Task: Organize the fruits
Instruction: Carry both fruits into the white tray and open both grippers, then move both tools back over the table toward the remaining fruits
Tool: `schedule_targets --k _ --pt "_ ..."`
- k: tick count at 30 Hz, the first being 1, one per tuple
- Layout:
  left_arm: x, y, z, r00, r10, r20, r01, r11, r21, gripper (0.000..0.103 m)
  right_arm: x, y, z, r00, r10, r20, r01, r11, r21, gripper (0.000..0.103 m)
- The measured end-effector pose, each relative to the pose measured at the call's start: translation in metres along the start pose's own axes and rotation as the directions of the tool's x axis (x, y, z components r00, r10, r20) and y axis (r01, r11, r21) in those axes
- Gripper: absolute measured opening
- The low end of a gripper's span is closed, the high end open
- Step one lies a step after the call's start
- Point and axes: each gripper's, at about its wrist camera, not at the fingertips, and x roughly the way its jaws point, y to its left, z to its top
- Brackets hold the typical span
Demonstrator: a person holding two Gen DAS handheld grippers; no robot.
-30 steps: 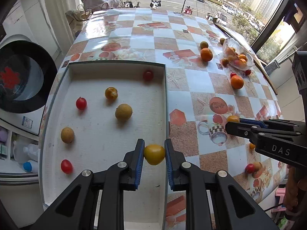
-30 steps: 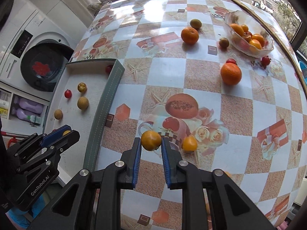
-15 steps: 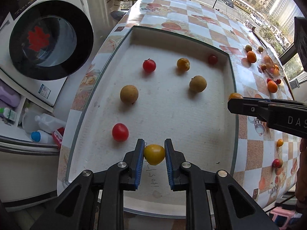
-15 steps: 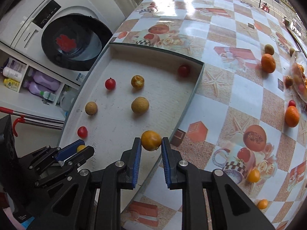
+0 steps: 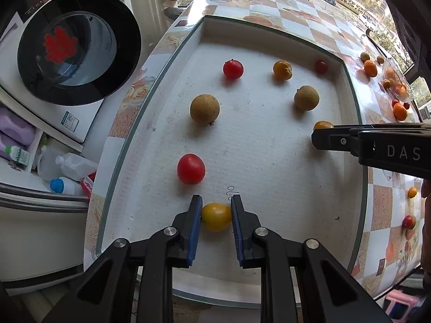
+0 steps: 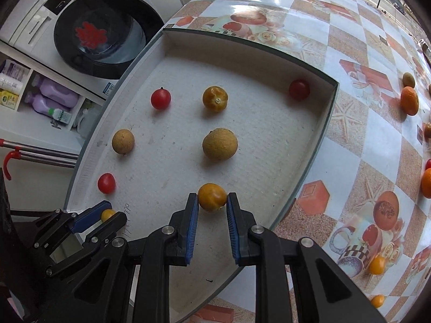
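Washing machine (image 5: 78,53): it stands at 10 o'clock in both views, beside the tabletop (image 6: 363,145).
Tray (image 5: 161,80): a white shallow tray with a grey rim; it lies on the left part of the tabletop.
Left gripper (image 5: 216,216): it is at 6 o'clock in the left wrist view, over the near end of the tray; its blue fingers (image 5: 195,226) pinch a yellow tomato (image 5: 216,216) from both sides.
Red tomatoes: one red tomato (image 5: 191,168) lies at 11 o'clock of the yellow tomato, near it; a second red tomato (image 5: 233,69) is far up the tray; a dark red tomato (image 5: 321,66) sits in the far right corner.
Brown fruits: a left brown fruit (image 5: 204,108) and a right brown fruit (image 5: 306,98) lie in the middle of the tray, well apart.
Small orange (image 5: 282,69): it lies between the second red tomato and the dark red tomato.
Right gripper (image 6: 212,207): it is at 6 o'clock in the right wrist view, over the right side of the tray; its fingers (image 6: 191,220) hold an orange fruit (image 6: 212,197) between them.
Glass bowl (image 5: 398,80): it is at 2 o'clock on the tabletop with oranges inside; more loose fruits lie around it.
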Motion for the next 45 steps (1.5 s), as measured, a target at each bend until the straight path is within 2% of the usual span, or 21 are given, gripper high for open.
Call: schedule_targets --k 7,8,9,10,13,15,19,21,22,28,34,45 --pt "0.0 -0.005 -0.001 0.999 0.037 0.003 -0.037 0.998 0.048 0.027 0.01 0.005 0.004 1.0 -0.023 -0.006 0.023 1.0 -0.009 0.024" --pt "0.0 -0.007 -0.001 0.998 0.059 0.009 -0.06 0.997 0.056 0.043 0.011 0.006 0.004 1.0 -0.026 -0.006 0.026 1.0 -0.014 0.024" --pt "-0.001 -0.007 -0.001 0.998 0.067 0.016 -0.068 0.996 0.061 0.069 0.011 0.006 0.005 1.0 -0.027 -0.007 0.027 1.0 -0.015 0.024" --pt "-0.004 -0.007 -0.002 0.997 0.071 0.035 -0.073 0.995 0.062 0.072 0.011 0.006 0.005 1.0 -0.025 -0.006 0.025 1.0 -0.015 0.025" --pt "-0.006 -0.01 0.0 0.996 0.076 0.046 -0.08 0.993 0.084 0.072 0.012 0.007 0.006 1.0 -0.014 -0.007 0.014 1.0 -0.012 0.029" --pt "-0.005 -0.011 0.0 0.996 0.08 0.042 -0.084 0.993 0.087 0.073 0.013 0.008 0.007 1.0 -0.017 -0.004 0.017 1.0 -0.016 0.044" --pt "-0.006 -0.01 0.001 0.996 0.081 0.036 -0.084 0.993 0.083 0.073 0.009 0.008 0.01 1.0 -0.016 0.009 0.016 1.0 -0.011 0.061" --pt "-0.007 -0.01 0.001 0.996 0.087 0.034 -0.089 0.992 0.089 0.073 0.003 0.008 0.011 1.0 0.01 0.029 -0.01 1.0 -0.001 0.079" --pt "-0.007 -0.011 0.001 0.996 0.089 0.033 -0.091 0.992 0.092 0.073 -0.002 0.008 0.012 0.999 0.027 0.044 -0.027 1.0 0.005 0.083" --pt "-0.011 -0.022 0.008 0.996 0.083 0.042 -0.088 0.988 0.131 0.073 -0.029 -0.008 0.014 0.993 0.043 0.111 -0.05 0.997 0.063 0.084" --pt "-0.02 -0.05 0.021 0.996 0.057 0.073 -0.071 0.979 0.192 0.073 -0.051 -0.038 0.0 0.989 0.007 0.147 -0.029 0.989 0.148 0.084" --pt "-0.037 -0.122 0.034 0.993 -0.029 0.111 -0.012 0.937 0.349 0.073 -0.081 -0.119 -0.066 0.985 -0.1 0.143 0.046 0.941 0.337 0.084"
